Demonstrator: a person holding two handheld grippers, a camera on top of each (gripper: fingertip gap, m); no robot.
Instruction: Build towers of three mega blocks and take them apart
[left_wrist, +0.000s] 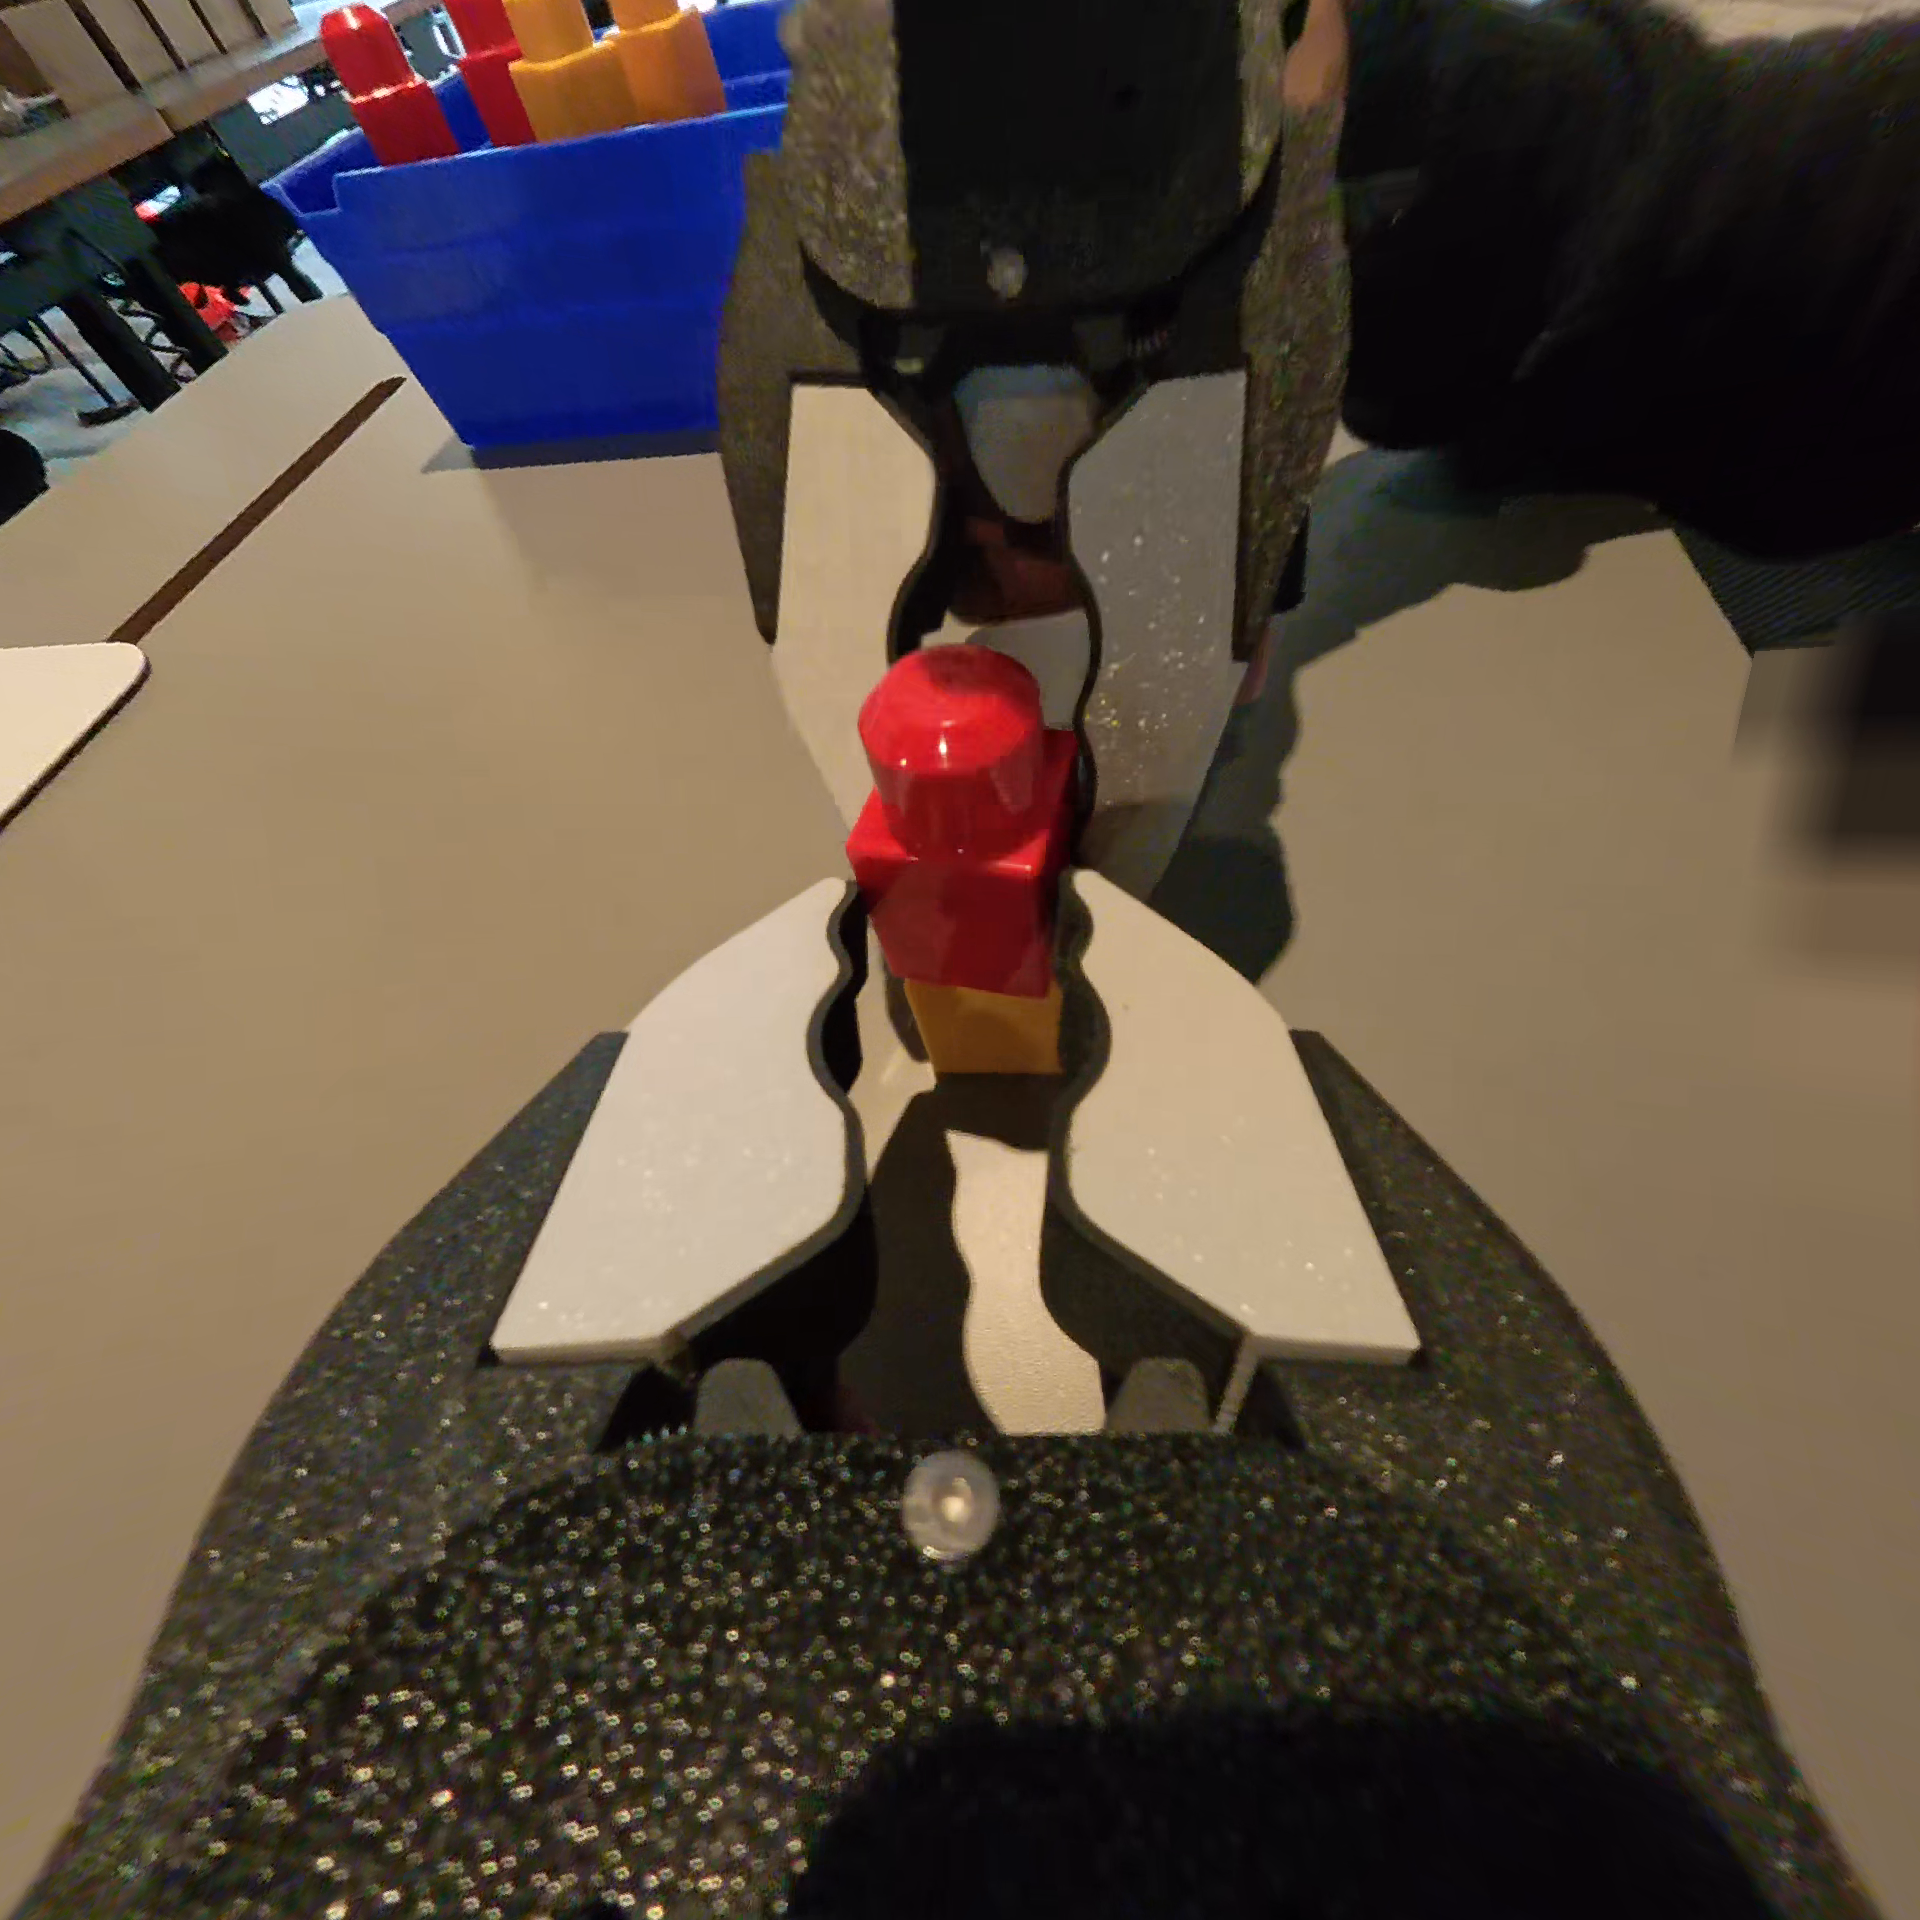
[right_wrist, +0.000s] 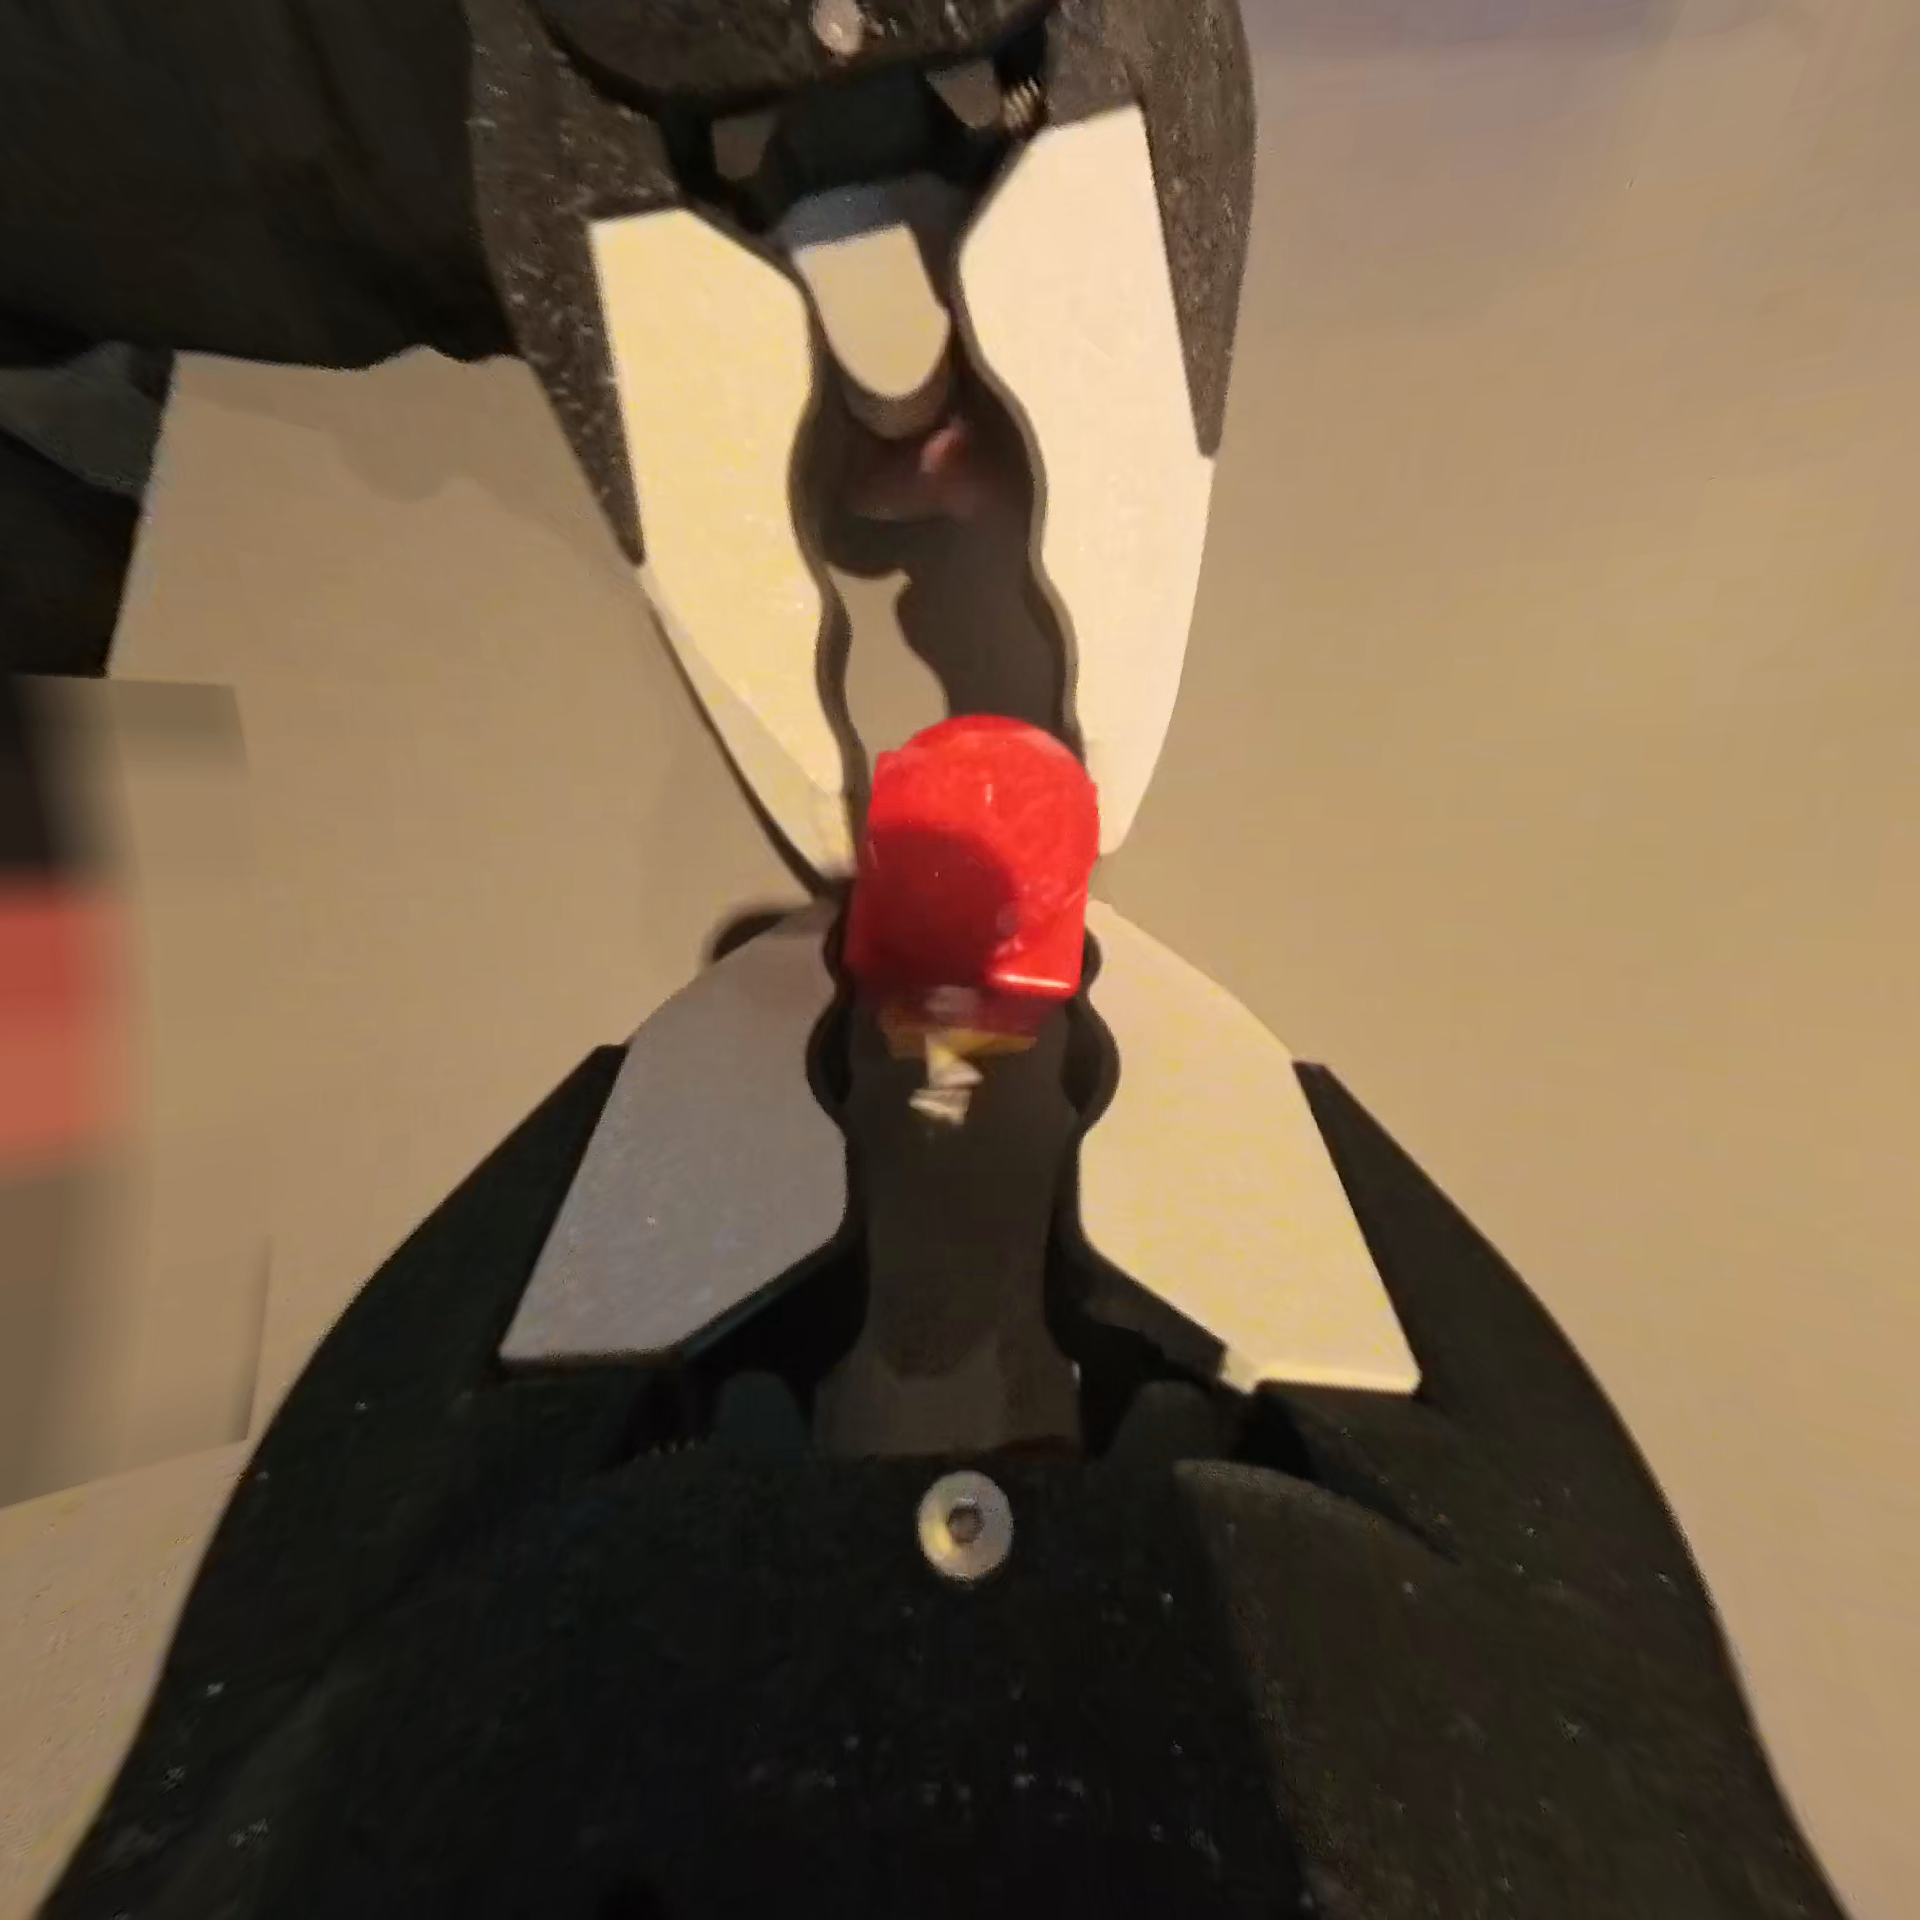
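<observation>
A red mega block (left_wrist: 961, 831) sits pressed onto an orange block (left_wrist: 987, 1023), forming a short stack on or just above the grey table (left_wrist: 416, 935). My left gripper (left_wrist: 961, 914) is closed low on the stack, its fingers flanking the orange block and the base of the red one. My right gripper (right_wrist: 961, 940) comes in from the opposite side and is shut on the red block (right_wrist: 971, 873). Its white fingers (left_wrist: 1153, 623) show beyond the stack in the left wrist view. Only a sliver of the orange block (right_wrist: 966, 1039) shows in the right wrist view.
A blue bin (left_wrist: 540, 291) stands at the back left and holds red blocks (left_wrist: 384, 94) and orange blocks (left_wrist: 613, 83). A white board corner (left_wrist: 52, 717) lies at the left edge. A person's dark sleeve (left_wrist: 1610, 260) fills the upper right. My left and right fingertips are right by each other.
</observation>
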